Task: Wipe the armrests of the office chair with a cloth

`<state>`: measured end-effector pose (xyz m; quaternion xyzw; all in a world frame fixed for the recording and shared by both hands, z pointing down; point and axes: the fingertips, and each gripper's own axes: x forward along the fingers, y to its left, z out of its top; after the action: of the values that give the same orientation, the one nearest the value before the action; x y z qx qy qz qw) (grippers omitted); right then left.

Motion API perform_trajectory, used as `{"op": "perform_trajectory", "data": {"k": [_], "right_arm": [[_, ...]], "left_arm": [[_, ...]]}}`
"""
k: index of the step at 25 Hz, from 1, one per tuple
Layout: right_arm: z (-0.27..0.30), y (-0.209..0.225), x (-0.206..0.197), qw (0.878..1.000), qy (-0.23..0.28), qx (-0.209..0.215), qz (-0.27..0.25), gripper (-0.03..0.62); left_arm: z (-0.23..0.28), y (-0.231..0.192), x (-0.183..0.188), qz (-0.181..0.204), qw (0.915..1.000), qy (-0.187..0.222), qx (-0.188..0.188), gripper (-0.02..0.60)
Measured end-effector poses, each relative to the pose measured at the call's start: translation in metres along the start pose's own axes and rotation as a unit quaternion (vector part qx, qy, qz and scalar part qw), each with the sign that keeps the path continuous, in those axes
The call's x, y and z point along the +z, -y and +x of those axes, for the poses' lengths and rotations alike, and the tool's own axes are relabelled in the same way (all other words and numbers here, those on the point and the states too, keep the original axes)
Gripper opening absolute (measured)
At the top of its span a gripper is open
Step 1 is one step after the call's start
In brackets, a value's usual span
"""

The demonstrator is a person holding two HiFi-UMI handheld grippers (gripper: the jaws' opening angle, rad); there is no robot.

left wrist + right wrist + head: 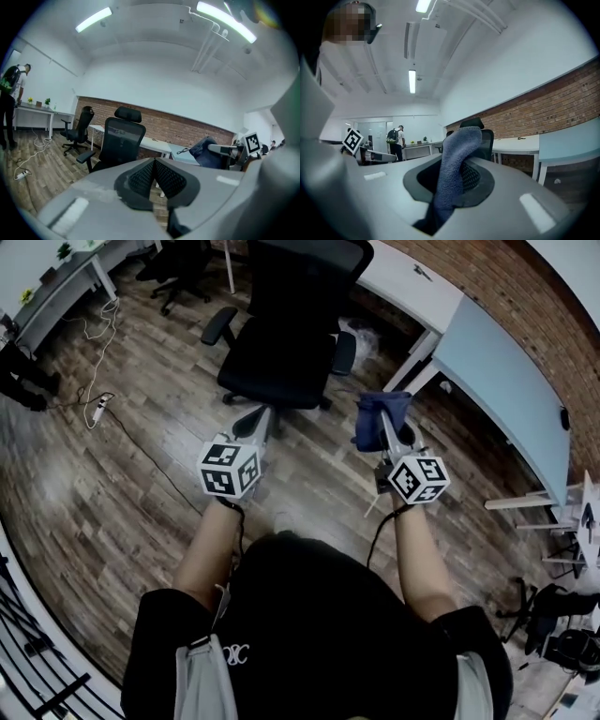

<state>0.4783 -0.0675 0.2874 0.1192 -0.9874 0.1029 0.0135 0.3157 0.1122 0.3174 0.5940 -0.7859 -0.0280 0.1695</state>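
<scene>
open floor (309, 470) between jaws and chair (281, 352), desk (487, 362) edge near on the right, left gripper (254, 420) jaws pressed together on nothing, right gripper (387, 426) pinching cloth (375, 407), armrests (218, 326) well ahead of both

The cloth (384, 405) is dark blue. The chair (281, 352) is black all over. The left tongs (254, 421) and right tongs (382, 425) are grey, each with a white cube patterned in black squares. The floor (122, 493) is brown wood planking, the wall (506, 282) red-brown brick, the desk (403, 282) white.
</scene>
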Motion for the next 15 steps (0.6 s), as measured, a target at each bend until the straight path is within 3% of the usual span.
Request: {"op": "perform_trajectory", "data": {"k": [7, 13, 15], "right_arm": [[-0.06, -0.058, -0.028, 0.999, -0.036, 0.032, -0.007, 0.043], [-0.082, -0.083, -0.045, 0.999, -0.036, 0.02, 0.005, 0.04], [-0.087, -0.096, -0.048, 0.999, -0.032, 0.008, 0.008, 0.037]], "left_arm": [[-0.088, 0.041, -0.035, 0.015, 0.9988, -0.041, 0.022, 0.006], [-0.126, 0.029, -0.05, 0.019, 0.9977, -0.046, 0.045, 0.006], [-0.138, 0.023, -0.048, 0.021, 0.9982, -0.042, 0.037, 0.006]]}}
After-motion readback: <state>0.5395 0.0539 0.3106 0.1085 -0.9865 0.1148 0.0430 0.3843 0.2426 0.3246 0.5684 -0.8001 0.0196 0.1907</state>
